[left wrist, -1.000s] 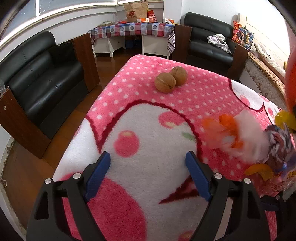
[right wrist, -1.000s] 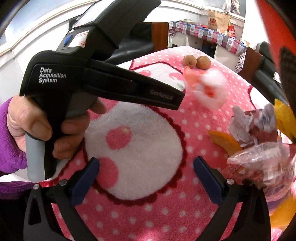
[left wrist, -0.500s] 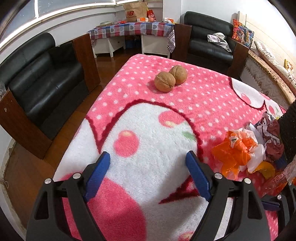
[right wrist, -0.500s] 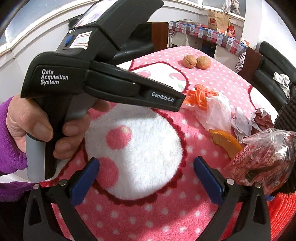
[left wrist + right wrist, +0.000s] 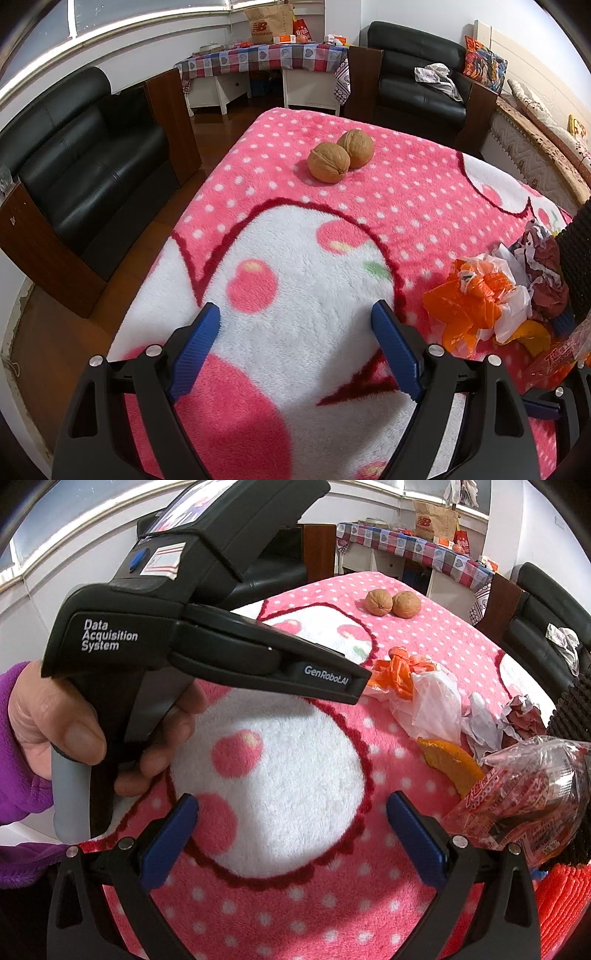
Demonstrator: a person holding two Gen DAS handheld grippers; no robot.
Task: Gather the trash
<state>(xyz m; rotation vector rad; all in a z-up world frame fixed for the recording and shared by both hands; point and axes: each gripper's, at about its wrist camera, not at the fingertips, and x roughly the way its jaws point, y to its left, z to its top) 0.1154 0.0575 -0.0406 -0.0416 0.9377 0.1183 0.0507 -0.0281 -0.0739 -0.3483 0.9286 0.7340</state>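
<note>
Left claw (image 5: 295,347) spread wide, empty, gripped at its handle by a hand (image 5: 62,731) in a purple sleeve; right claw (image 5: 291,834) likewise wide, empty

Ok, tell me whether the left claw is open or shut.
Open. In the left wrist view, the left claw has its blue pads spread wide apart with only blanket between them, gripping nothing.
</note>
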